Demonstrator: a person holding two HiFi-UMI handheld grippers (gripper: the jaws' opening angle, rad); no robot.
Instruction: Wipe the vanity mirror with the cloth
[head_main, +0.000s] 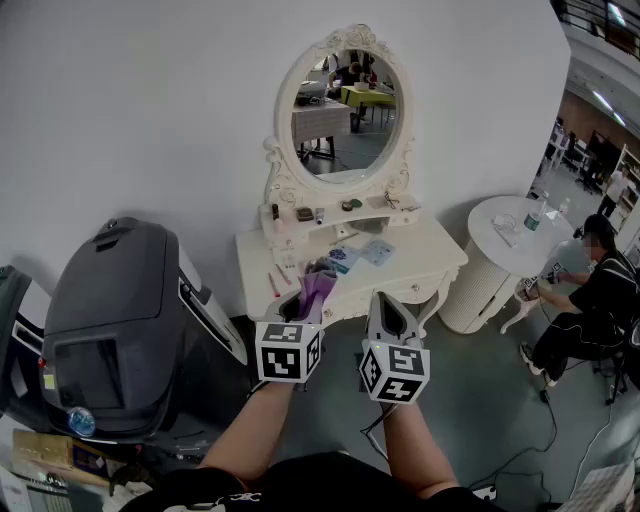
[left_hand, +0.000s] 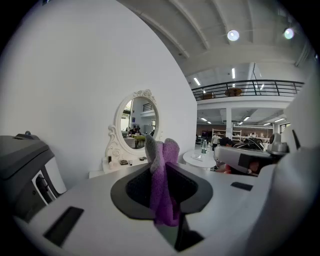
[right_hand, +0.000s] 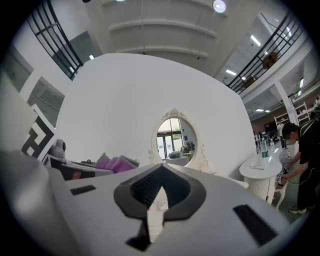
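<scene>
The oval vanity mirror (head_main: 343, 110) in a carved white frame stands on a white dressing table (head_main: 420, 262) against the wall. My left gripper (head_main: 305, 292) is shut on a purple cloth (head_main: 319, 288), held in front of the table's near edge and below the mirror. In the left gripper view the cloth (left_hand: 163, 185) sticks up between the jaws, with the mirror (left_hand: 139, 123) further off to the left. My right gripper (head_main: 391, 306) is beside it, shut and empty. The right gripper view looks at the mirror (right_hand: 174, 140) straight ahead, with the cloth (right_hand: 116, 163) to the left.
A large dark grey machine (head_main: 120, 320) stands left of the dressing table. Small items (head_main: 345, 257) lie on the tabletop and its shelf. At the right are a round white table (head_main: 505, 255) with a bottle (head_main: 537, 212) and a seated person (head_main: 590, 300).
</scene>
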